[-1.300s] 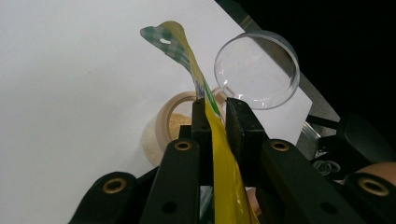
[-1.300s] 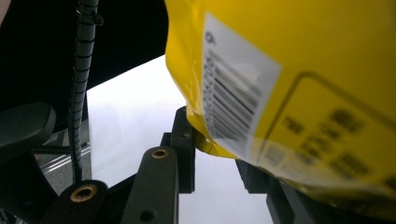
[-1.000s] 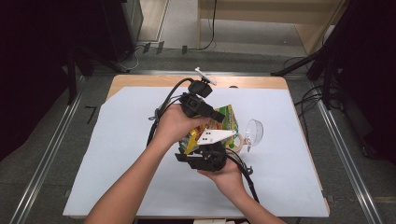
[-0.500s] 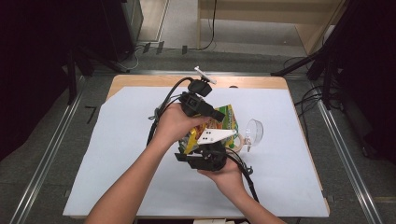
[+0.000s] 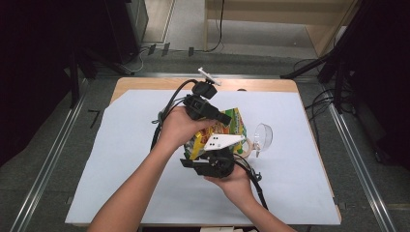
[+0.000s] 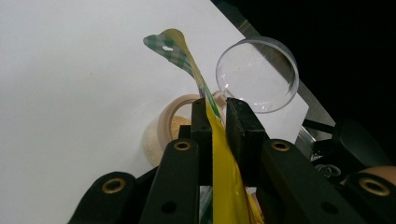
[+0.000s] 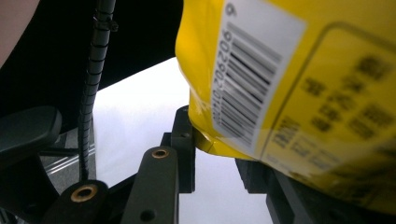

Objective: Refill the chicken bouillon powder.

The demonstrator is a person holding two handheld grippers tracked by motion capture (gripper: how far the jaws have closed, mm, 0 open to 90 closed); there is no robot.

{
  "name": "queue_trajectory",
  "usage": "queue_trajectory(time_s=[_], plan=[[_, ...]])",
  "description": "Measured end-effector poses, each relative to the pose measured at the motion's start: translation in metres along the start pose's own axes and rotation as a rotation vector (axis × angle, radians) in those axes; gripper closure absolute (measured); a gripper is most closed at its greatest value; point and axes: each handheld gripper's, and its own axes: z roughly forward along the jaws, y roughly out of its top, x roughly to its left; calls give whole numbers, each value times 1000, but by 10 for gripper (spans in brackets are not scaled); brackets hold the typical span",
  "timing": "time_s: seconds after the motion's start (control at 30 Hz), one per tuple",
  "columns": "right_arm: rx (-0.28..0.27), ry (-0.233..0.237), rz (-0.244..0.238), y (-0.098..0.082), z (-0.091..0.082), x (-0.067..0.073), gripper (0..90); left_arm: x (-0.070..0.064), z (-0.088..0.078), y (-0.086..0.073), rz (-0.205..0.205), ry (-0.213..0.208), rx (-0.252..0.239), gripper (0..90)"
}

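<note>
Nearest me, my right gripper (image 5: 211,155) has its jaws closed on the bottom corner of the yellow snack bag (image 5: 223,129) — barcode side facing its camera. Just beyond, my left gripper (image 5: 223,117) pinches the bag's thin sealed edge tight. Past the bag sits a tape roll (image 6: 170,122), then a clear round lid (image 5: 263,135) — all over the white sheet (image 5: 121,145).

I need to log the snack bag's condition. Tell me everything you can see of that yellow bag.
The yellow bag is glossy film with green checked trim and a white barcode label. It is held above the white table cover. The left gripper pinches its thin flattened edge below a hang-hole tab; the right gripper clamps a lower corner. A tape roll lies beneath it.
</note>
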Motion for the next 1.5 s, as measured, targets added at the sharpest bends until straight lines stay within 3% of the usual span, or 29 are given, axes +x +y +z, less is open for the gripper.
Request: queue_trajectory(time_s=[1.5], plan=[[19, -9, -23, 1, 0, -2, 727, -2, -1, -1, 10, 5, -12, 823]])
